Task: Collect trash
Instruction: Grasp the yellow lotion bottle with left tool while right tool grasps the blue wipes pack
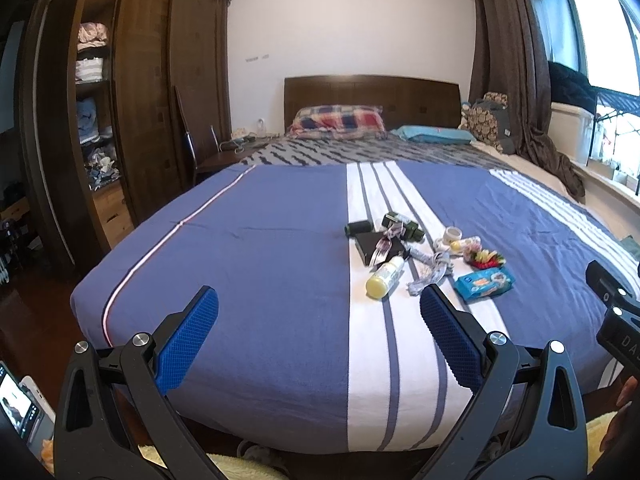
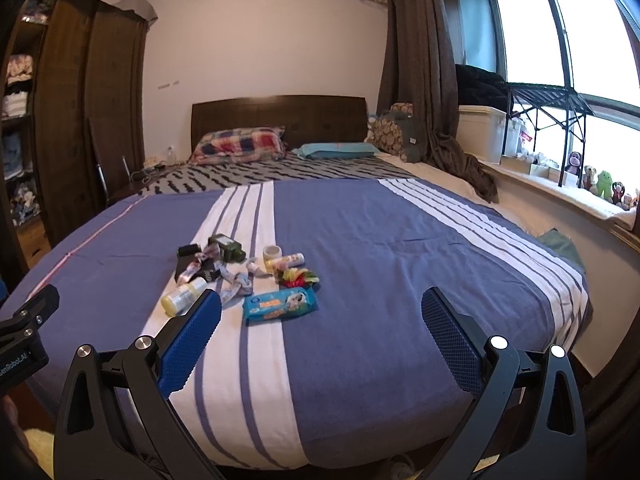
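Note:
A cluster of small items lies on the blue-and-white striped bedspread (image 1: 260, 264). It holds a yellow-capped white bottle (image 1: 385, 274), a blue wipes pack (image 1: 485, 282), a black box (image 1: 374, 249), a dark green bottle (image 1: 402, 225), a crumpled ribbon (image 1: 430, 268) and a colourful wrapper (image 1: 486, 258). The right wrist view shows the same bottle (image 2: 184, 298), wipes pack (image 2: 281, 304) and wrapper (image 2: 298, 274). My left gripper (image 1: 319, 312) hovers open over the bed's foot, short of the cluster. My right gripper (image 2: 321, 314) is open too, with the pack just beyond its left finger. Neither holds anything.
A dark wooden wardrobe (image 1: 132, 100) with open shelves stands left of the bed. Pillows (image 1: 338, 120) lie by the headboard. Brown curtains (image 2: 420, 60) hang beside a window sill (image 2: 560, 184) with toys on the right. A phone (image 1: 16, 404) shows at the lower left.

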